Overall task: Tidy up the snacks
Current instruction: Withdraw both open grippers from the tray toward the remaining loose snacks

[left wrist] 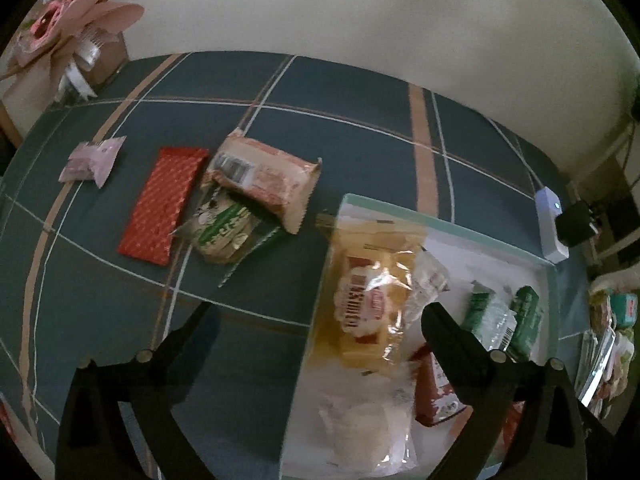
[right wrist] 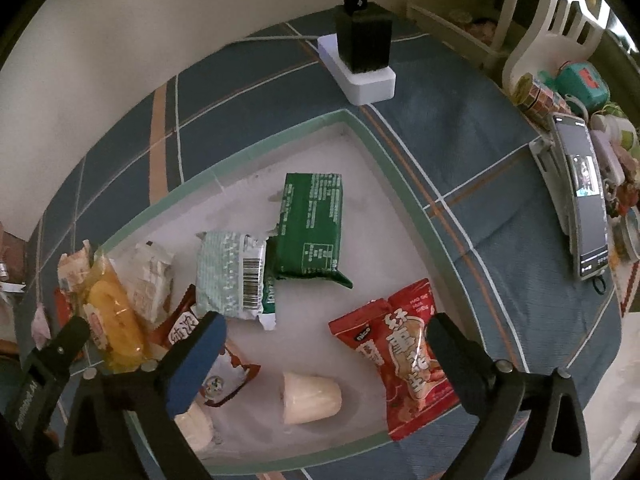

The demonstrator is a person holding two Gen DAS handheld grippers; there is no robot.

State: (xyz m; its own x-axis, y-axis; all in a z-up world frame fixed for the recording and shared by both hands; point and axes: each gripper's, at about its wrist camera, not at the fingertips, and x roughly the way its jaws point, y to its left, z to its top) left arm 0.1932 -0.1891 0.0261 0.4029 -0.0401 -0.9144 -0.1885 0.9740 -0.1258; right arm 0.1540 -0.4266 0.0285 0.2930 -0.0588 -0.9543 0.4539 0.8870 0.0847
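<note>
Checked blue tablecloth (left wrist: 360, 92) covers my desk, and the white green-rimmed tray (right wrist: 372, 148) lies near its right edge. Inside the tray I see a dark green snack packet (right wrist: 314, 228), a red peanut bag (right wrist: 404, 360) and a yellow cake packet (left wrist: 372, 300). My left gripper (left wrist: 316, 316) and right gripper (right wrist: 324, 330) both gape wide, holding nothing.

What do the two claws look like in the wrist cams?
Both are black two-finger claws on angular black frames with silver pivot screws. The right claw has a blue pad on the inner face of one finger. The left claw shows plain black fingers; white lettering runs along its finger in the right view. No sleeves or cables visible.
</note>
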